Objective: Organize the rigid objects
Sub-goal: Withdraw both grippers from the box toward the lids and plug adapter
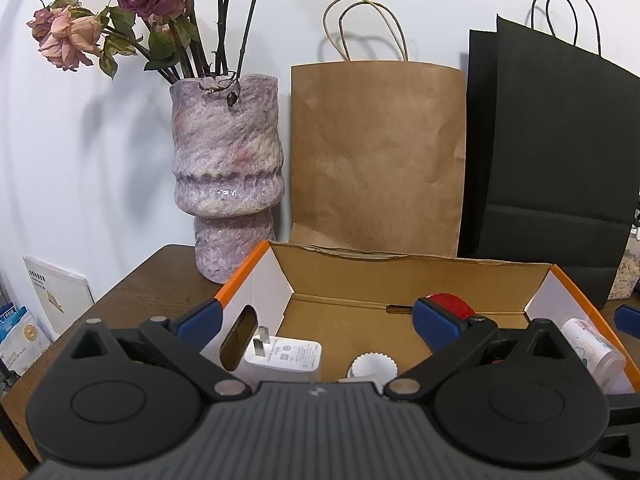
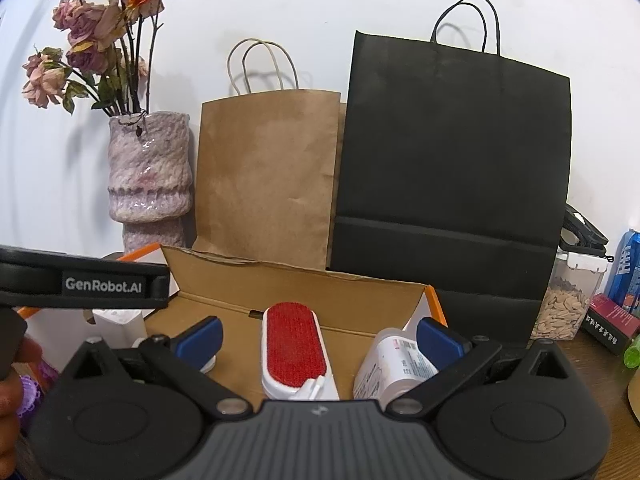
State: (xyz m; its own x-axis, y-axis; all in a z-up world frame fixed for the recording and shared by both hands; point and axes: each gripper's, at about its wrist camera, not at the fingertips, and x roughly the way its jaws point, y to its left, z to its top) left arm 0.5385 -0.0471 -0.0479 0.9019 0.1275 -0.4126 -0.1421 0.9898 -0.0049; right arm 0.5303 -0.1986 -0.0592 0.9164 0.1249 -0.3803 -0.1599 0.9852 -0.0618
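Both hand-held grippers sit nearest the lenses, each a ribbed grey body with black round hinges and blue-padded fingers. Left hand-held gripper [image 1: 316, 318]: fingers spread wide, holding nothing, poised over the open box. Right hand-held gripper [image 2: 320, 336]: fingers likewise spread, empty, with the lint brush between them but untouched. A black strap marked "GenRobot.AI" [image 2: 103, 284] crosses the right view's left side.

Largest items behind: a matte black paper bag [image 2: 452, 168] with cord handles stands upright against the white wall, just beside a creased brown kraft paper bag [image 1: 376, 160] with twisted paper handles. Left of these, a glazed, mottled pink-grey ceramic vase [image 1: 226, 168], waisted near its base, holds dried roses [image 1: 76, 36].

Cardboard box [image 1: 400, 280]: raw brown inside, white side walls, orange rims, resting on the dark wood-grain table [image 1: 132, 292]. Contents, all lying inside:
- lint brush [image 2: 294, 348], oval white plastic frame with red napped pad, toward the box's middle;
- white plastic bottle [image 2: 394, 364] with printed label, text illegible, on its side at the right end;
- white charger [image 1: 288, 356], rectangular, metal prongs showing, fine print unreadable, at the left end;
- small white ridged cap [image 1: 374, 366], near the charger.

Right of the bags: a clear container [image 2: 568, 308] of pale seeds and a blue can [image 2: 630, 268].
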